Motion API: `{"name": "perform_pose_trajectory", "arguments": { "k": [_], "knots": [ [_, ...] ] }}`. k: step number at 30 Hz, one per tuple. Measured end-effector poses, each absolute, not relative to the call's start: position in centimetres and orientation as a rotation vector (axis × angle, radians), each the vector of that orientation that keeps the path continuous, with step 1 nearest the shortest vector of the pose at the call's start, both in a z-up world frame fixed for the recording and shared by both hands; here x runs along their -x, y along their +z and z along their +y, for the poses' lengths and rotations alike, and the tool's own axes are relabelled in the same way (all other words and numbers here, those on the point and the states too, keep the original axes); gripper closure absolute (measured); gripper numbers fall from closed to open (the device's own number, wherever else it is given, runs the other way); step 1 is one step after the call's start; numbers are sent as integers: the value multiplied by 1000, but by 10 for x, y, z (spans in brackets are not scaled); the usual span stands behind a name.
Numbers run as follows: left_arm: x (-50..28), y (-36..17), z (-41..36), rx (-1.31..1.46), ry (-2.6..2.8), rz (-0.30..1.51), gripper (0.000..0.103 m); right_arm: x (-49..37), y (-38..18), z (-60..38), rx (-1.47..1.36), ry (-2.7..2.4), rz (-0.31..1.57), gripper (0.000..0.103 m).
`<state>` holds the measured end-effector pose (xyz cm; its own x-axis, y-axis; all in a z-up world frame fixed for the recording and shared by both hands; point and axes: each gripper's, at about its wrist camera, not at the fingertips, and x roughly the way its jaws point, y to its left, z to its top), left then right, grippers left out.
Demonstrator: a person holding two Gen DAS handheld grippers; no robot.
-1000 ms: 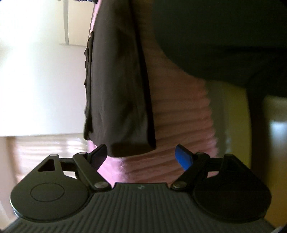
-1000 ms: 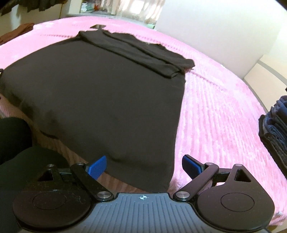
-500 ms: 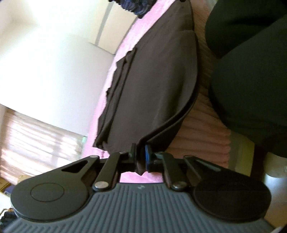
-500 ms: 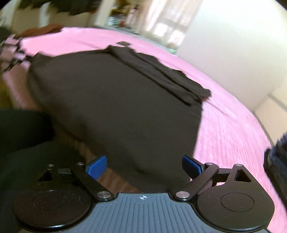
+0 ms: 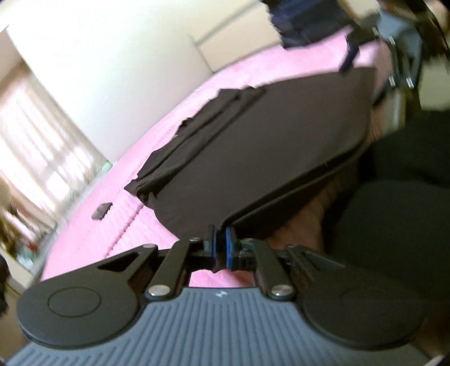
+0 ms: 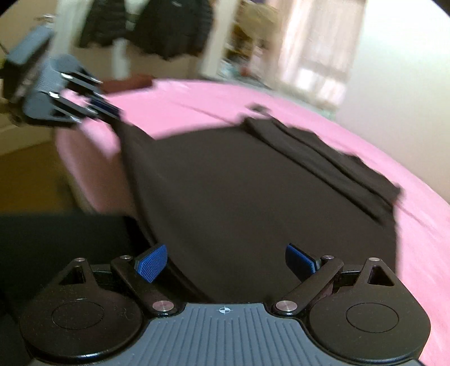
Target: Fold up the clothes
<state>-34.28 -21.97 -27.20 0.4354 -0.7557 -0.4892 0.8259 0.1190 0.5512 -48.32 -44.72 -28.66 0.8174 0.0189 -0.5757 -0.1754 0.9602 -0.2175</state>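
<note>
1. Since a second ago the left gripper (image 5: 220, 247) has gone from wide apart beside the hanging hem to pinched tight on a corner of the dark garment (image 5: 267, 146), and that corner now sits lifted off the pink bed (image 5: 118, 216).

2. Its blue pads (image 5: 229, 247) are pressed together with a thin wedge of cloth between them — the hem runs taut from the pinch up toward the far corner.

3. From the right wrist view, the right gripper (image 6: 225, 261) has its jaws well apart, poised over the near hem of the garment (image 6: 253, 197), gripping nothing. In the left view it shows blurred, near the opposite corner.

4. The garment lies spread flat on the bed (image 6: 197, 101), its lower edge draping over the bed's side, with one sleeve (image 6: 323, 160) already folded inward along the far side.

5. Handling, as a judgement: the cloth looks light, thin and limp — it sags between supports and will not hold a shape by itself. It seems matte rather than slick, so a pinch on a doubled hem should hold, though a single layer could creep out if pulled hard.

6. Best hold is the hem corner, where the edge is thickest; matching corners in both grippers keep the fold line straight.

7. A small dark flat object (image 5: 101, 210) lies on the bed beyond the garment, and a stack of folded clothes (image 5: 306, 19) sits at the far edge, both clear of the fold.
</note>
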Motion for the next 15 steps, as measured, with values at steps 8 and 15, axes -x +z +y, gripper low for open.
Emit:
{"name": "perform_pose_trajectory", "arguments": {
  "k": [8,15],
  "knots": [
    [347,-268,-211,-864,-1177,152,98,412,-307,-361,517,332,598,67],
    [371,-299,-205,-1028,-1119,112,78,402,-296,-356,441,340,629,101]
  ]
}}
